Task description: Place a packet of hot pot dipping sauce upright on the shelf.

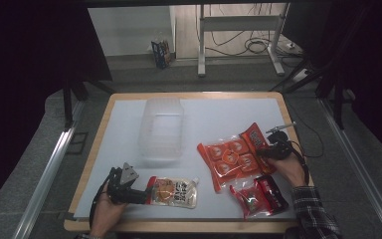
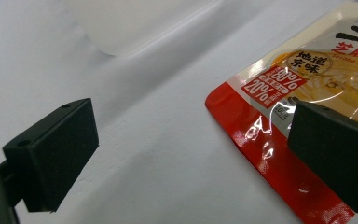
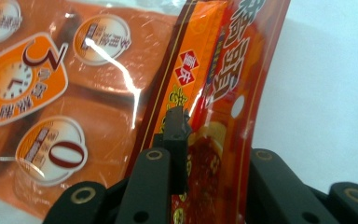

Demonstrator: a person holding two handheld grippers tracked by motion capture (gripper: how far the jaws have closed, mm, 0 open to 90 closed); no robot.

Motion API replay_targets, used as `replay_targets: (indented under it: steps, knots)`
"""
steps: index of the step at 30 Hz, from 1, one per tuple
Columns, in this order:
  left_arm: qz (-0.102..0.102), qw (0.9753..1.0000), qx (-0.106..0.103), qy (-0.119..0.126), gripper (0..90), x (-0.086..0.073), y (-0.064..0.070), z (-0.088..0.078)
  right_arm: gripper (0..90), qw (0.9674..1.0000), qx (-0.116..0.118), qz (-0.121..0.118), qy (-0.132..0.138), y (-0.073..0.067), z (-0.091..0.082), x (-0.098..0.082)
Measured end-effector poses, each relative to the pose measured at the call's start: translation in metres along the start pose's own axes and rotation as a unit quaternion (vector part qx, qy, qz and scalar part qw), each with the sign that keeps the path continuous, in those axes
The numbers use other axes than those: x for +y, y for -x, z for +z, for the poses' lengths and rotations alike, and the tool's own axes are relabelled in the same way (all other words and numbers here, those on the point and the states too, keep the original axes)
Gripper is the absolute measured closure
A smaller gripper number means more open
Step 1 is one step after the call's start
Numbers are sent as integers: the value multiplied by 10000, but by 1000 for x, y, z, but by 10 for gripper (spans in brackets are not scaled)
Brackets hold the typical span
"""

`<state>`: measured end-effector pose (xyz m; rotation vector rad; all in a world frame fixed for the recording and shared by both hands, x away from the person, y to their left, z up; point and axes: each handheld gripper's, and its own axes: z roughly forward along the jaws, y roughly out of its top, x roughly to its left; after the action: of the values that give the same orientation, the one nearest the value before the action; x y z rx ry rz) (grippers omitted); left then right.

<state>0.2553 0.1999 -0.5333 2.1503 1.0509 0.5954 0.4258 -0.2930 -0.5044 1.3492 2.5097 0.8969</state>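
A white and yellow food pouch (image 1: 175,192) with a red bottom edge lies flat near the table's front. My left gripper (image 1: 146,195) is at its left end, open. In the left gripper view the jaws stand wide apart (image 2: 191,140), and the right one is over the pouch's (image 2: 279,107) red corner. A red-orange packet (image 1: 252,137) overlaps the right side of an orange multi-pack (image 1: 228,158). My right gripper (image 1: 264,152) is shut on that packet's near edge. In the right gripper view the packet (image 3: 223,79) stands on edge between the jaws (image 3: 191,135).
A clear plastic tub (image 1: 161,127) stands at the middle of the white mat (image 1: 219,112). A red sweets bag (image 1: 258,196) lies at the front right, beside my right forearm. The table's wooden rim (image 1: 179,226) runs along the front.
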Motion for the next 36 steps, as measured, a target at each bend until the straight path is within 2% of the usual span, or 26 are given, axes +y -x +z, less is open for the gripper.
replay_targets:
  steps: [1,2,5,9,15,21,25,36]
  knots:
    - [0,10000,0,0,18,0,0,0,765,10000,0,0,0,0,0,0]
    - [11,10000,6,0,18,0,0,0,807,9998,124,174,4,3,1,1]
    - [27,10000,11,-7,18,0,0,0,874,9997,149,208,-23,3,2,2]
    - [14,10000,30,7,17,0,0,-1,885,9997,-70,-57,-207,-4,-1,9]
    - [-10,10000,24,30,17,0,-1,-1,886,9990,-254,-300,-234,-9,-4,13]
    - [-9,10000,23,24,17,0,-1,-1,886,9991,-369,-215,-69,-6,-18,16]
    - [10,10000,33,21,17,0,0,-1,886,9995,-277,-164,72,-6,-31,21]
    - [33,10000,39,29,17,0,0,-1,886,9983,-179,-293,471,-27,-64,45]
